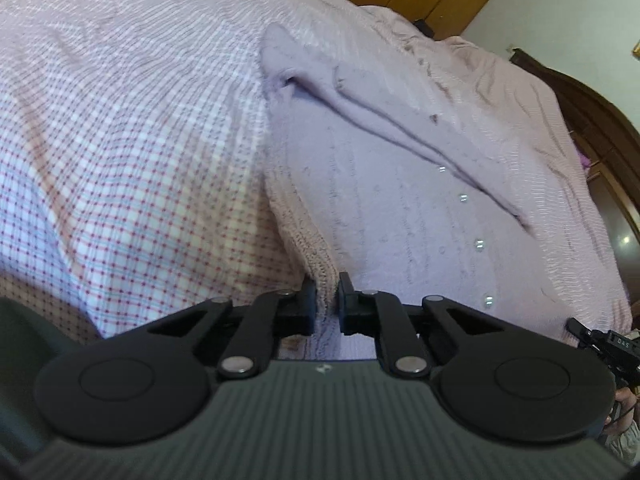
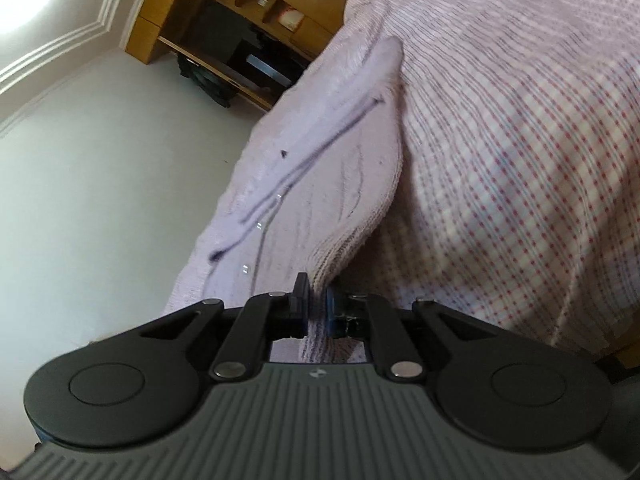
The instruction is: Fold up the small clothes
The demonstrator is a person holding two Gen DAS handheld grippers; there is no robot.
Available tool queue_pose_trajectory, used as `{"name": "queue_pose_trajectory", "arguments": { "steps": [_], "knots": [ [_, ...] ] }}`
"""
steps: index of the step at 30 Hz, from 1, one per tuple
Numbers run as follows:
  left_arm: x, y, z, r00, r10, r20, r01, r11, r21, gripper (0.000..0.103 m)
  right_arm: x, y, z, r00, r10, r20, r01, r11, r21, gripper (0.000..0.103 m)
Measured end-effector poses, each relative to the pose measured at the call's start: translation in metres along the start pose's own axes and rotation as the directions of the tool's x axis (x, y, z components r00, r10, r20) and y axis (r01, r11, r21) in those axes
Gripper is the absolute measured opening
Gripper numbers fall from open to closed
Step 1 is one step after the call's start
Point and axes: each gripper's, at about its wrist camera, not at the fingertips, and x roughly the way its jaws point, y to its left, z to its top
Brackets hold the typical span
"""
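A small lilac knitted cardigan [image 1: 400, 208] with a row of shiny buttons lies on a checked bedspread [image 1: 120, 140]. A sleeve is folded across its front. My left gripper [image 1: 326, 300] is shut on the ribbed hem at the cardigan's near left corner. In the right wrist view the same cardigan [image 2: 320, 176] stretches away from me, and my right gripper [image 2: 318, 304] is shut on the ribbed hem at its other near corner. At the right edge of the left wrist view the tip of the right gripper [image 1: 592, 340] shows beside the hem.
The bedspread [image 2: 520, 160] with pink and blue checks covers the bed on all sides of the garment. A wooden cabinet [image 2: 240, 40] with shelves stands beyond the bed. A dark wooden headboard [image 1: 600, 128] curves at the right. A pale wall [image 2: 100, 160] lies to the left.
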Motion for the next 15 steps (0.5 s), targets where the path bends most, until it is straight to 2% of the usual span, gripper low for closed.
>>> {"name": "queue_pose_trajectory", "arguments": {
  "steps": [3, 7, 11, 15],
  "knots": [
    [0.0, -0.009, 0.004, 1.0, -0.019, 0.012, 0.019, 1.0, 0.004, 0.012, 0.001, 0.005, 0.01, 1.0, -0.021, 0.013, 0.021, 1.0, 0.014, 0.008],
    [0.004, -0.017, 0.017, 0.998, -0.059, 0.029, 0.059, 0.998, -0.012, 0.012, 0.005, 0.019, 0.024, 0.999, 0.021, 0.044, -0.02, 1.0, -0.014, 0.008],
    [0.006, -0.024, 0.033, 0.997, -0.061, 0.055, 0.061, 0.998, 0.003, 0.012, 0.016, 0.032, 0.044, 0.995, 0.077, 0.057, -0.076, 0.997, -0.028, 0.008],
    [0.008, -0.031, 0.048, 0.993, -0.088, 0.078, 0.087, 0.996, 0.022, 0.012, 0.03, 0.046, 0.065, 0.995, 0.076, 0.06, -0.073, 0.995, -0.063, 0.008]
  ]
}}
